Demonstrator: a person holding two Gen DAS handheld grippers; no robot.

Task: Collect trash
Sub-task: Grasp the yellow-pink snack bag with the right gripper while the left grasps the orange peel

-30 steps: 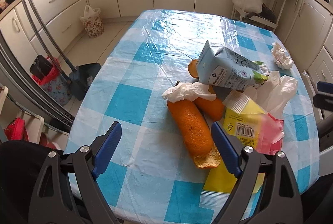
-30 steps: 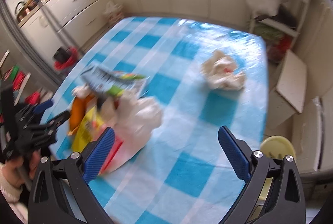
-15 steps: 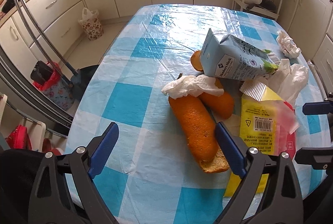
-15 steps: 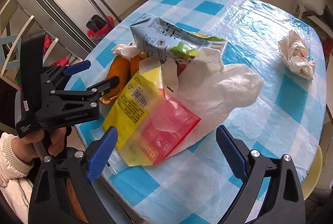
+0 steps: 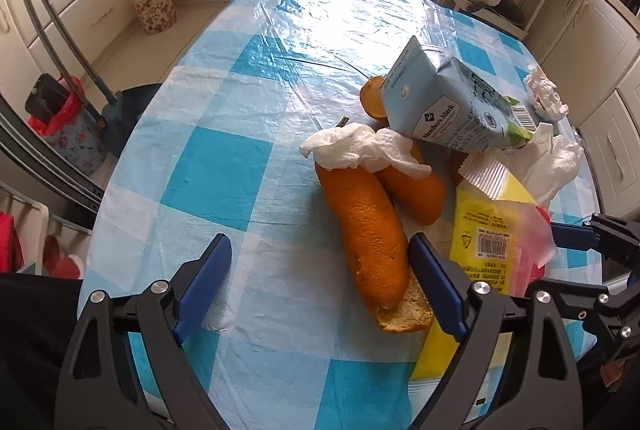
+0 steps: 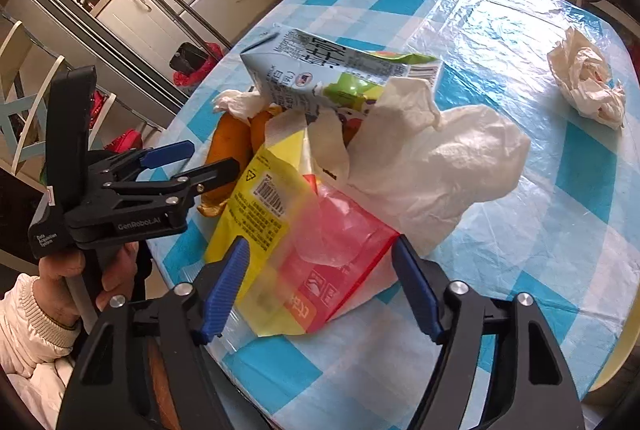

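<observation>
Since half a second ago the right gripper [image 6: 320, 286] has come down over the near end of the yellow-and-red bag [image 6: 292, 242], and its jaws are closing, one blue pad on each side of the bag's near end and neither pressing it yet. The left gripper [image 5: 320, 286] has barely shifted: its jaws stand wide, with nothing held, the long orange peel [image 5: 370, 230] lying just inside its right pad.

The trash sits heaped at the near right of the checked table [image 5: 224, 166]. By count: one blue carton [image 5: 444, 106], lying on its side over the pile; three pieces of orange peel in the left view (the far one half hidden behind the carton); one bag; one tissue [image 5: 360, 150] draped over the peels; one larger white sheet [image 6: 436, 166] behind the bag; and one crumpled wad [image 6: 588, 78] well apart at the far right.

The carton reads "Member's Mark". The left gripper's body reads "GenRobot.AI" and "Data Acquisition System". The bag bears a barcode; its other print is too blurred to read.
</observation>
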